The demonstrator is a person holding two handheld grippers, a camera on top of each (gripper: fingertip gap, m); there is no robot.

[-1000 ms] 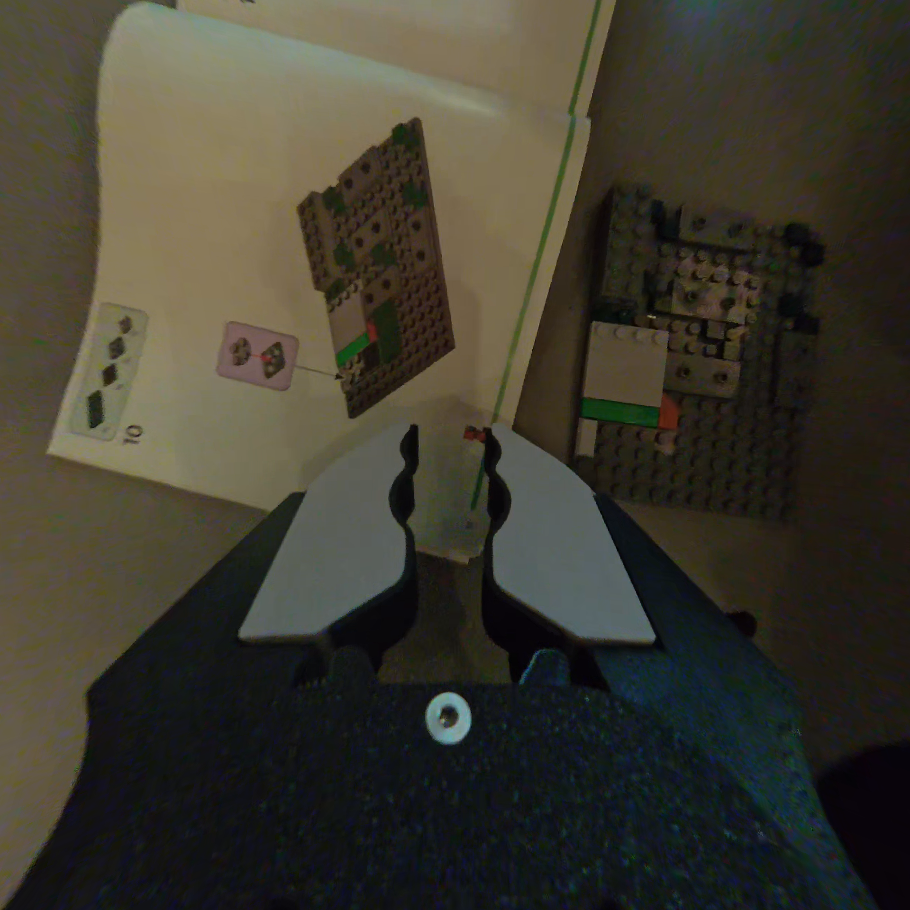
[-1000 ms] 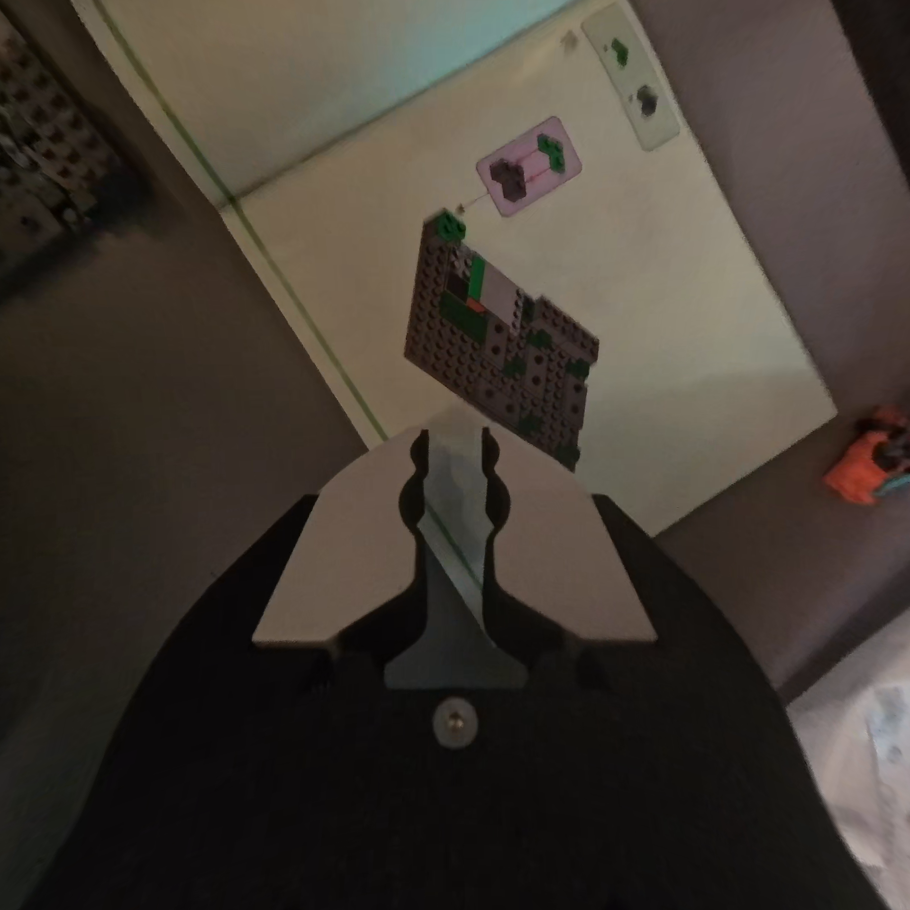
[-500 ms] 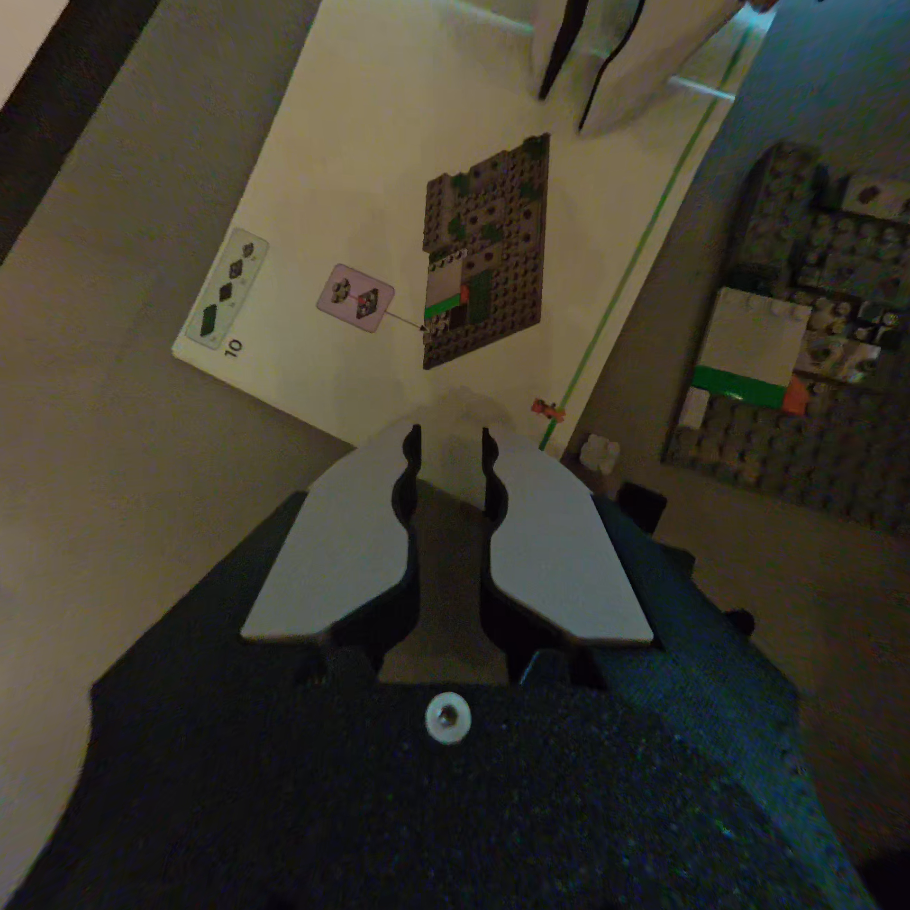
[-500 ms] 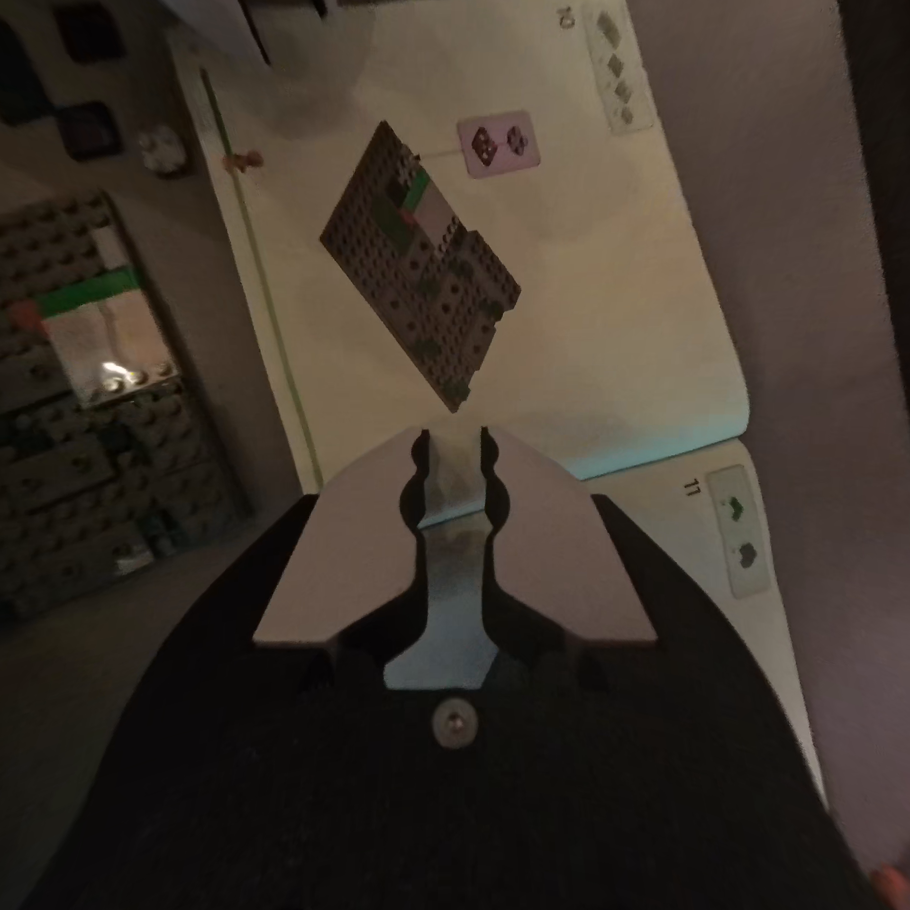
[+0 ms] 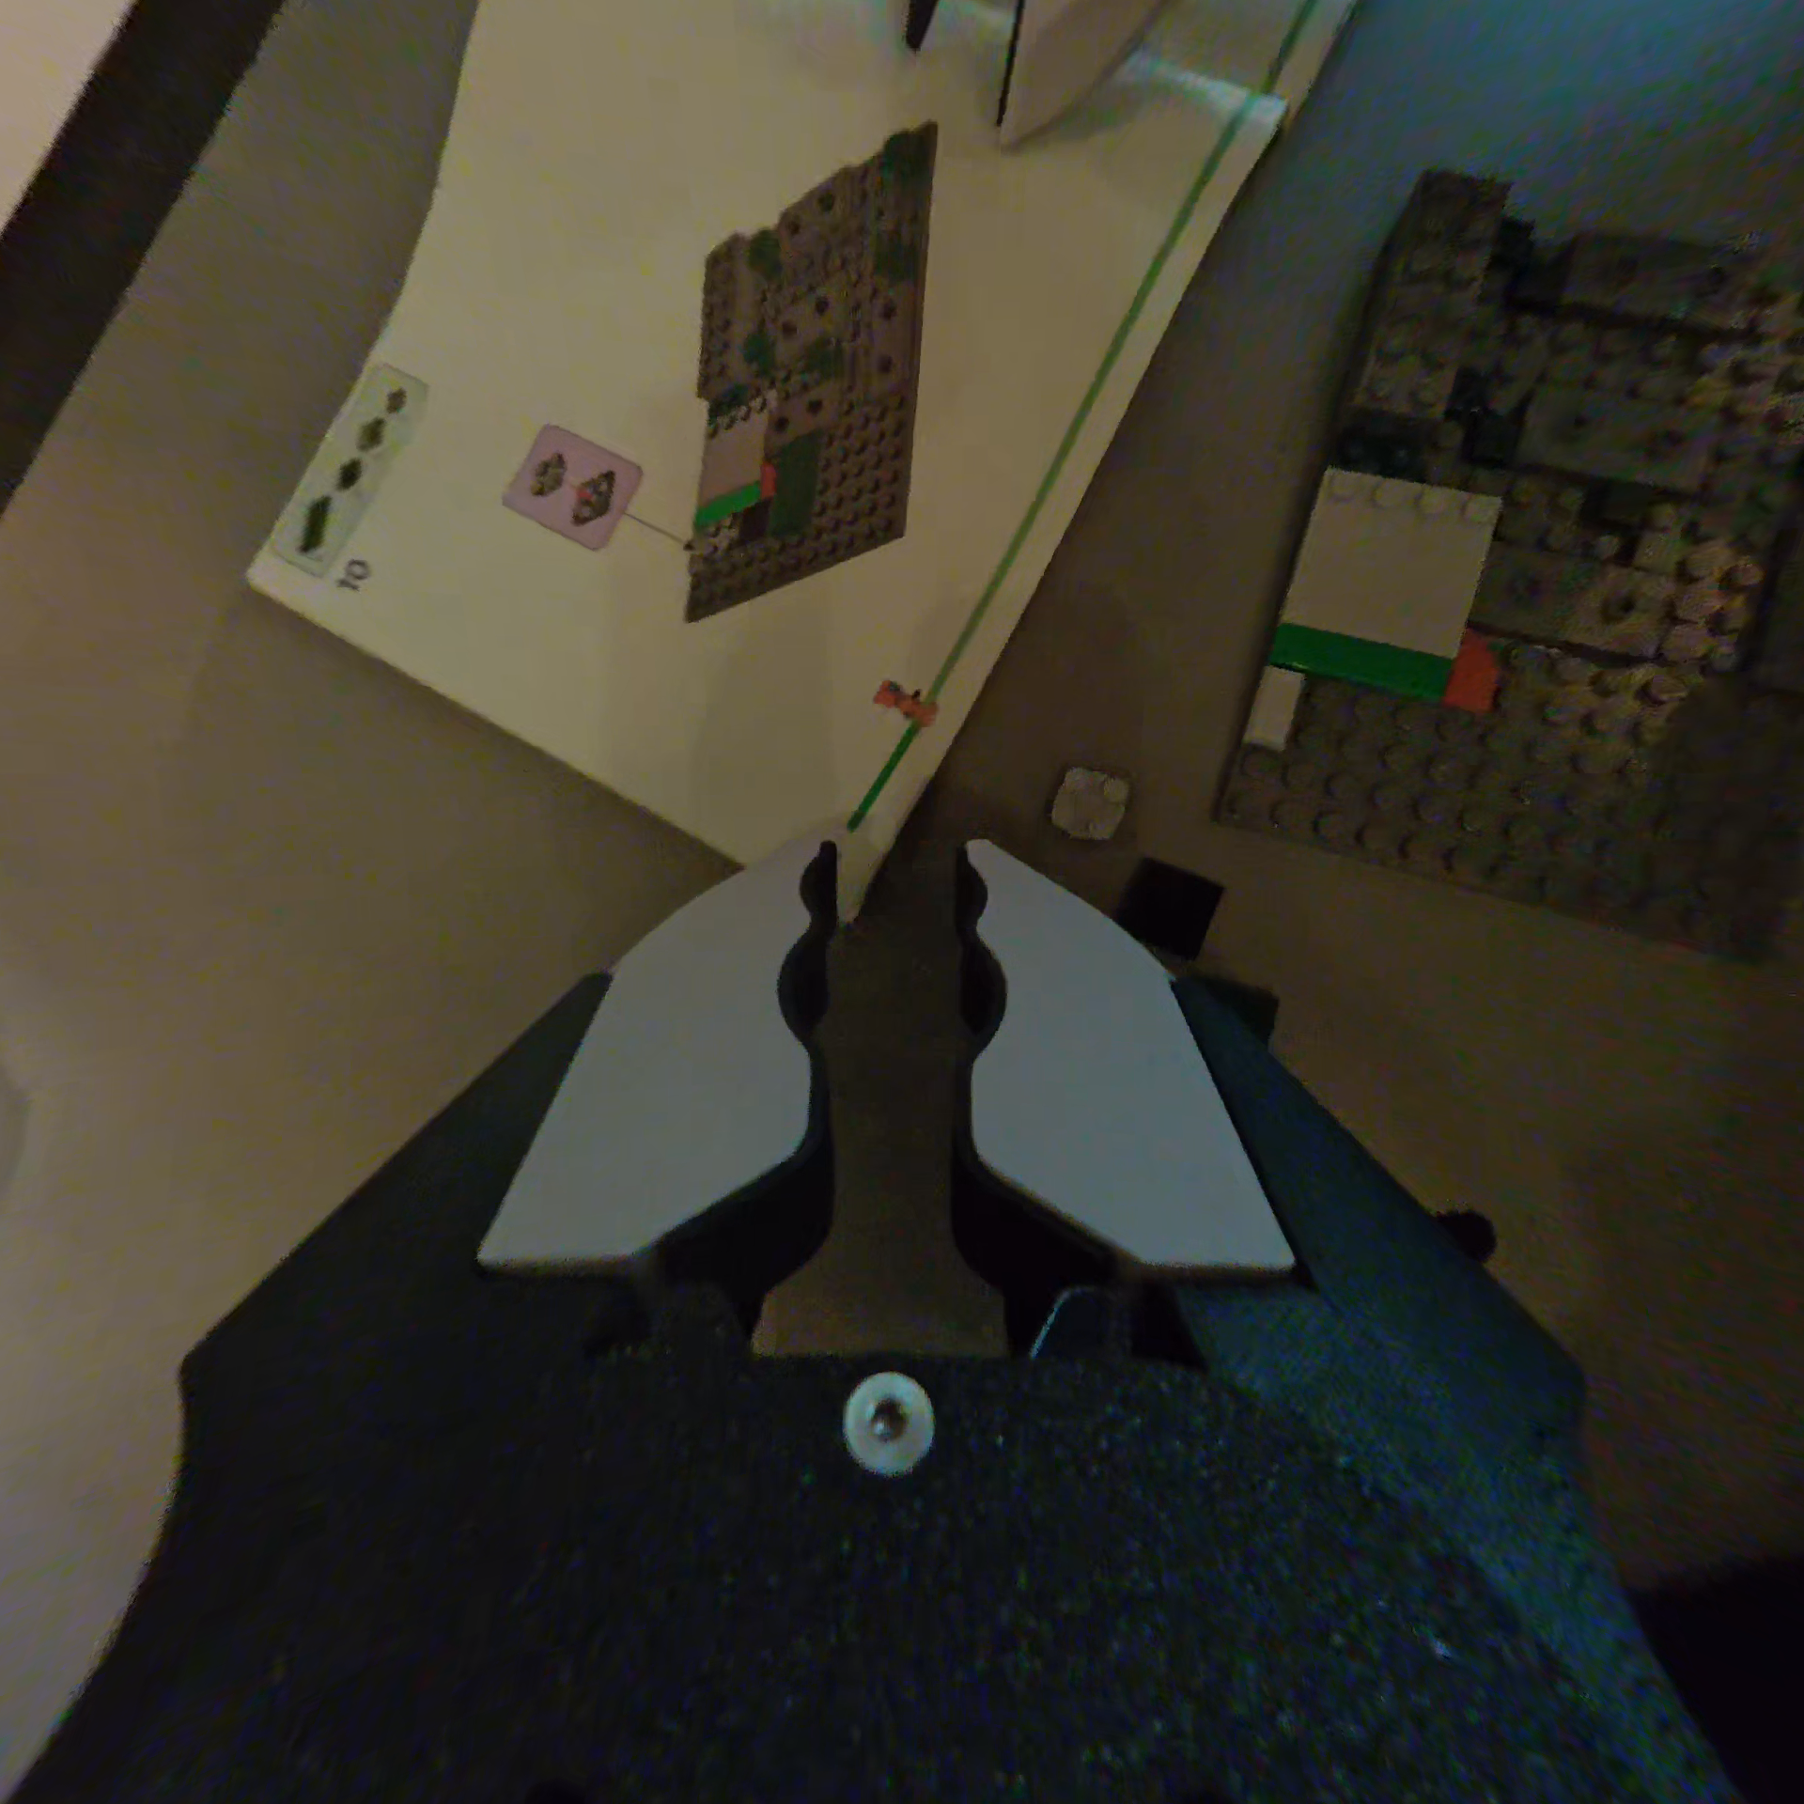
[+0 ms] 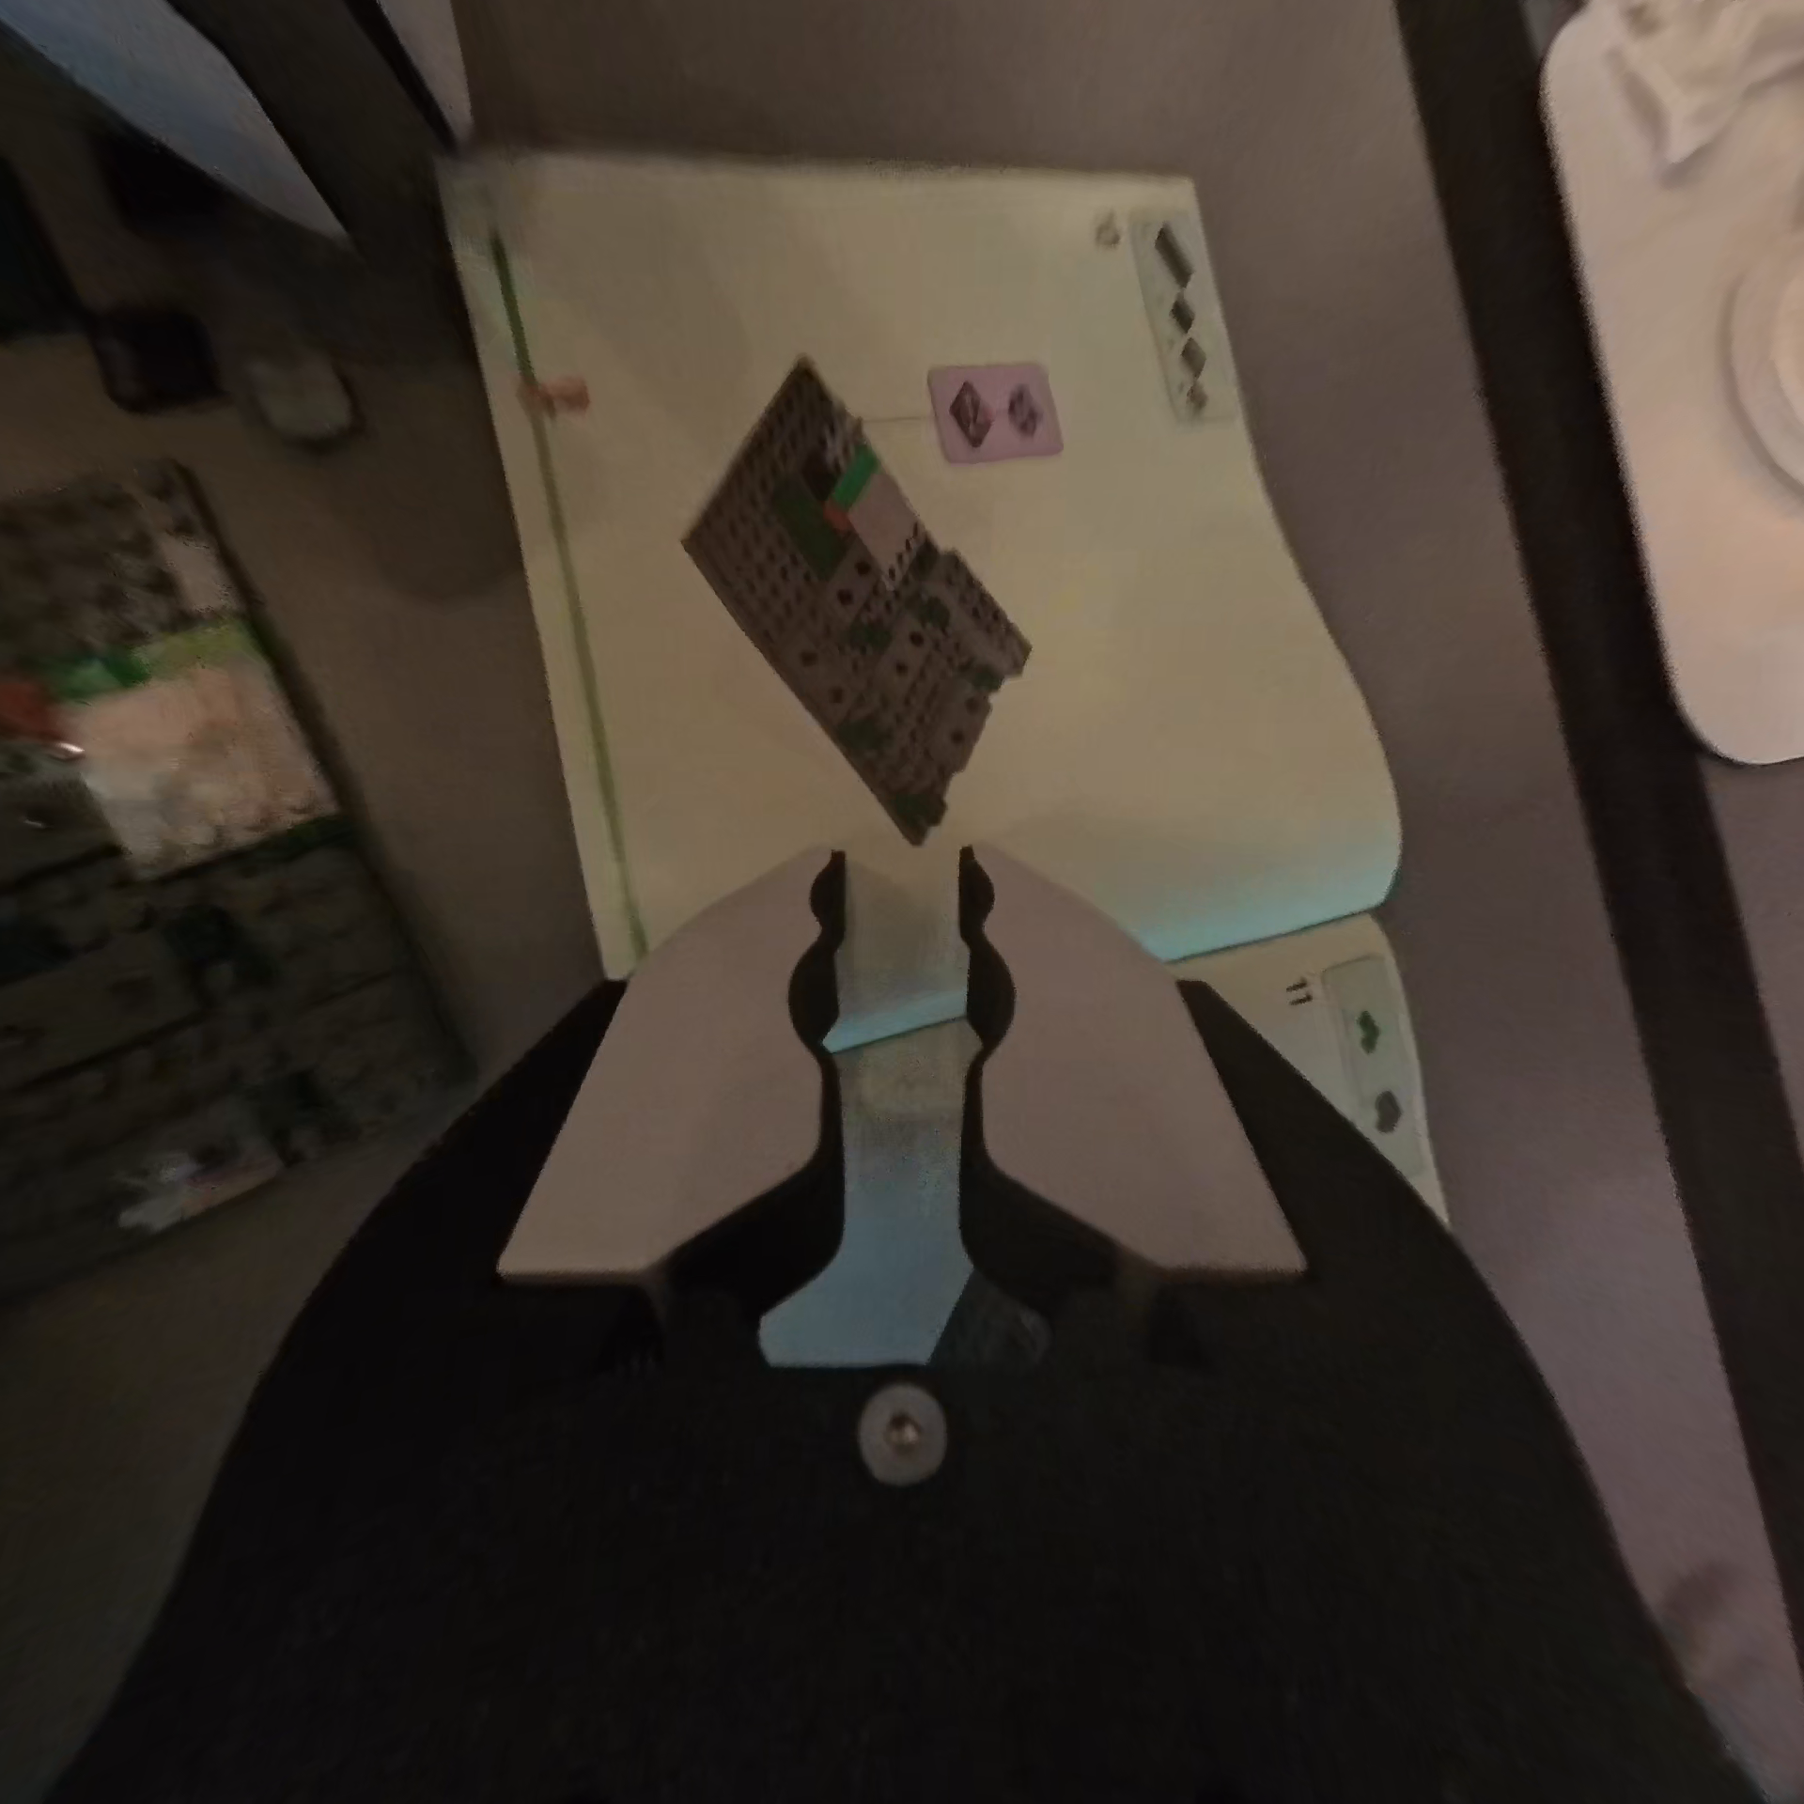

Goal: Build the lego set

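Note:
The grey Lego baseplate build [image 5: 1523,605] with a white, green and red patch lies at the right of the left wrist view and, blurred, at the left of the right wrist view [image 6: 146,781]. The open instruction booklet [image 5: 683,390] lies beside it, also in the right wrist view [image 6: 879,488]. A tiny red piece [image 5: 903,701] sits on the booklet's edge. A small grey round piece [image 5: 1091,802] and a dark square piece [image 5: 1171,903] lie on the table. My left gripper [image 5: 896,859] is open and empty over the booklet's corner. My right gripper [image 6: 896,864] is open and empty above the booklet.
The right gripper's white fingers [image 5: 1054,68] show at the top of the left wrist view. A white moulded object [image 6: 1708,390] lies beyond a dark table edge [image 6: 1562,586] at the right. The red piece [image 6: 554,395] and grey piece [image 6: 298,395] also show here. The tips of one gripper are about 15 centimetres away from the tips of the other. Measured from the fingertips, the dark square piece [image 5: 1171,903] is 4 centimetres or so from the left gripper and 15 centimetres from the right. It turns up in the right wrist view [image 6: 175,372] as well.
Both views have swung and drawn back over the booklet. The loose pieces and the build have come into the right wrist view. Both grippers stay empty with the same gap.

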